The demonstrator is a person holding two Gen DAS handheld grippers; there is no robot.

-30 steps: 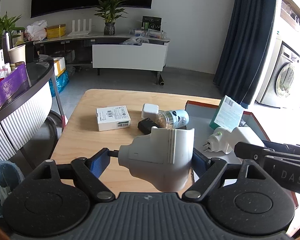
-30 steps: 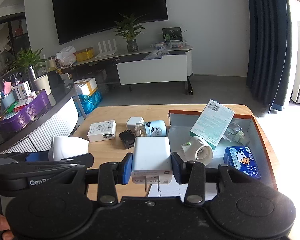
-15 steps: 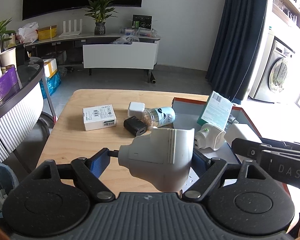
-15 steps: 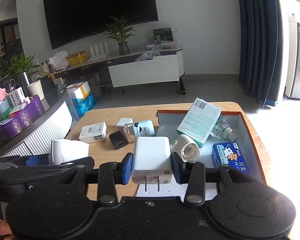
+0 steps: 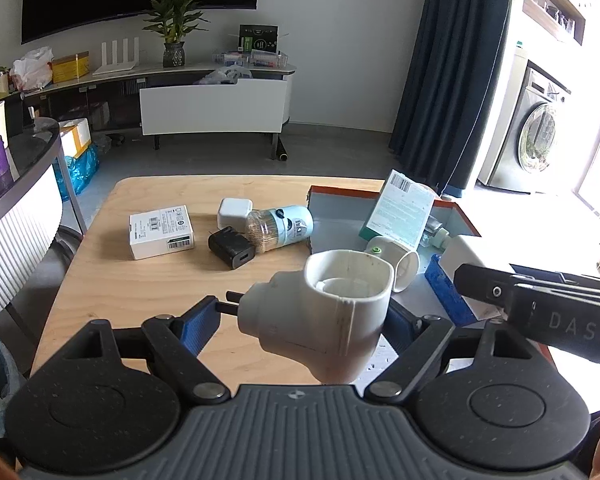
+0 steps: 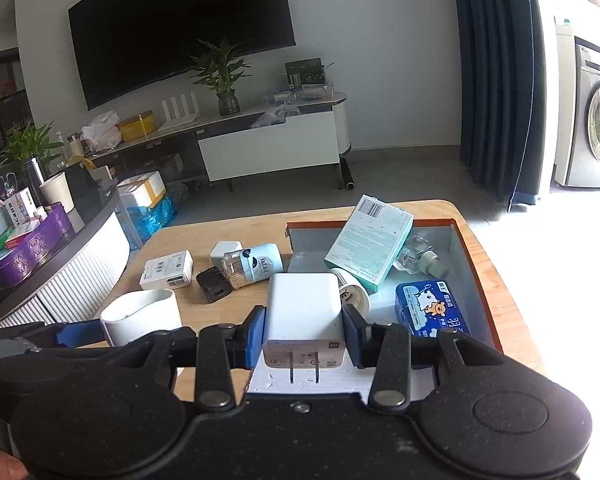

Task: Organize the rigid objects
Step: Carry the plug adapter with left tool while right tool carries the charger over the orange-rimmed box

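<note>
From the left wrist we see our left gripper (image 5: 300,316) pinching a white plug-in vaporizer (image 5: 320,320) by its sides, prongs pointing left, held above the near edge of the wooden table (image 5: 112,280). Beyond it lie a white carton (image 5: 161,232), a black charger (image 5: 231,247), a small white cube adapter (image 5: 234,213) and a toothpick jar (image 5: 280,229) on its side, the jar touching the orange-rimmed tray (image 5: 342,191). Inside the tray a teal box (image 5: 400,210) leans over a second white vaporizer (image 5: 396,258). From the right wrist we see our right gripper (image 6: 305,334) clamped on a white wall charger (image 6: 303,316), prongs toward the camera, held over the near end of the tray (image 6: 460,240). A blue packet (image 6: 430,310) lies in the tray just right of it, and a clear bottle (image 6: 420,258) rests behind, partly under the teal box (image 6: 370,244).
</note>
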